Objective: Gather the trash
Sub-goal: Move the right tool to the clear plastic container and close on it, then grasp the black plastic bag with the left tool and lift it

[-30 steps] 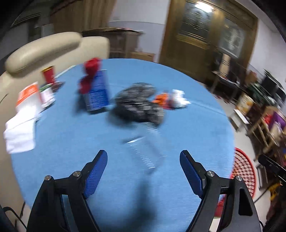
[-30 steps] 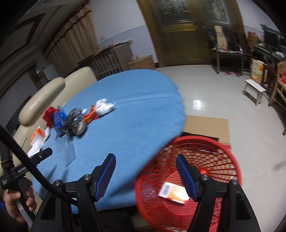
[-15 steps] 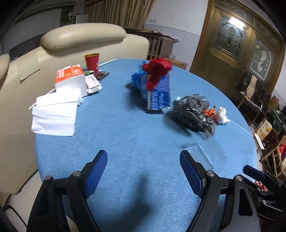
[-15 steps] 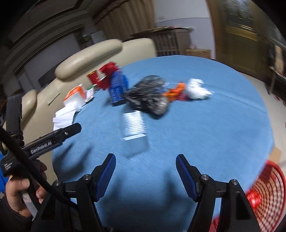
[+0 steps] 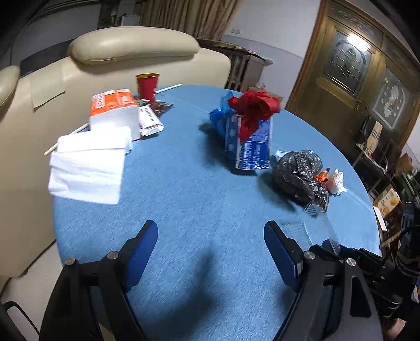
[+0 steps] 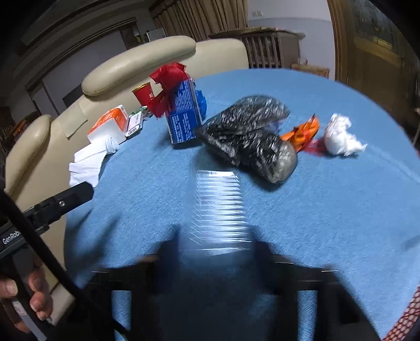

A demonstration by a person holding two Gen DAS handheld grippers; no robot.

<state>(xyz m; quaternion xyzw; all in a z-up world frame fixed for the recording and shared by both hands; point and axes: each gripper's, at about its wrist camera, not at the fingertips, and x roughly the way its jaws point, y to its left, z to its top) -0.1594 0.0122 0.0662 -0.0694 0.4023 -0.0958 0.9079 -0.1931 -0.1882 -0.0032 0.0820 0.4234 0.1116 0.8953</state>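
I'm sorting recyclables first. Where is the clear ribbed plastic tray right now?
The clear plastic tray lies on the blue table, centre of the right wrist view, just in front of the black bag.

A cream leather sofa (image 5: 131,49) stood behind the blue-clothed round surface (image 5: 183,196), with tan curtains (image 5: 189,15), a wooden glazed door (image 5: 349,57) and pale walls (image 5: 275,31).

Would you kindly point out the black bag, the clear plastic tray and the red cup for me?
Black bag (image 6: 249,141): right wrist view, middle of its crumpled body.
Clear plastic tray (image 6: 219,207): right wrist view, centre of its ribbed face.
Red cup (image 5: 147,86): left wrist view, its side wall.
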